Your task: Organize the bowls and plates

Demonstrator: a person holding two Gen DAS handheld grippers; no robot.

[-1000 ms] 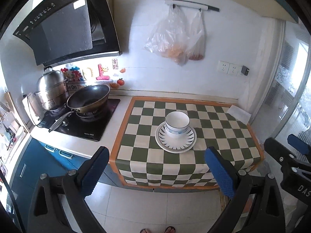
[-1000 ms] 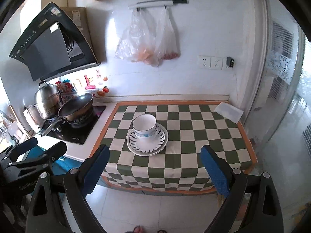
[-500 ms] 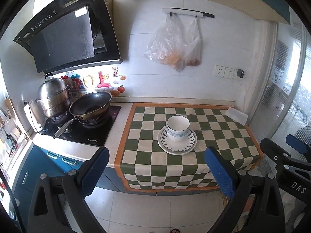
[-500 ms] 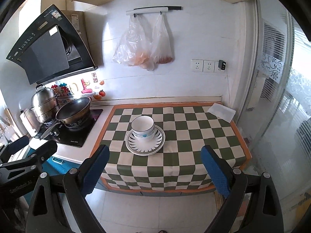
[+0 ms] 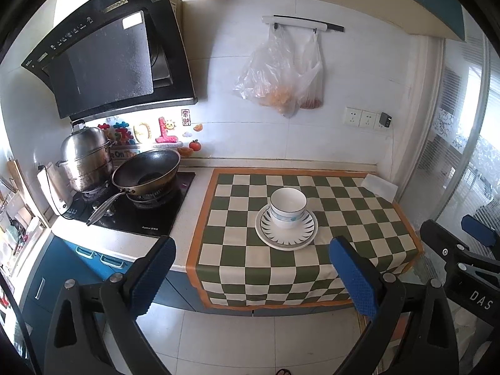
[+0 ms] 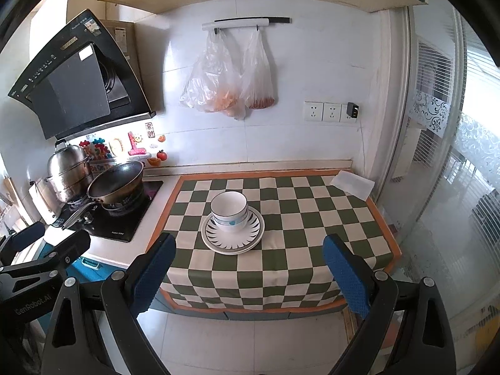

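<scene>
A white bowl with a blue band sits nested in another on a stack of white plates with dark rim marks, in the middle of the green checked cloth. The stack also shows in the right wrist view, bowl on plates. My left gripper is open and empty, well back from the counter over the floor. My right gripper is open and empty, equally far back.
A black wok and a steel steamer pot stand on the hob at the left. A range hood hangs above. Plastic bags hang on the wall. A white folded cloth lies at the back right corner.
Both grippers have drawn back and up from the counter, so the bowl and plates look smaller and farther. The stack has not moved.
</scene>
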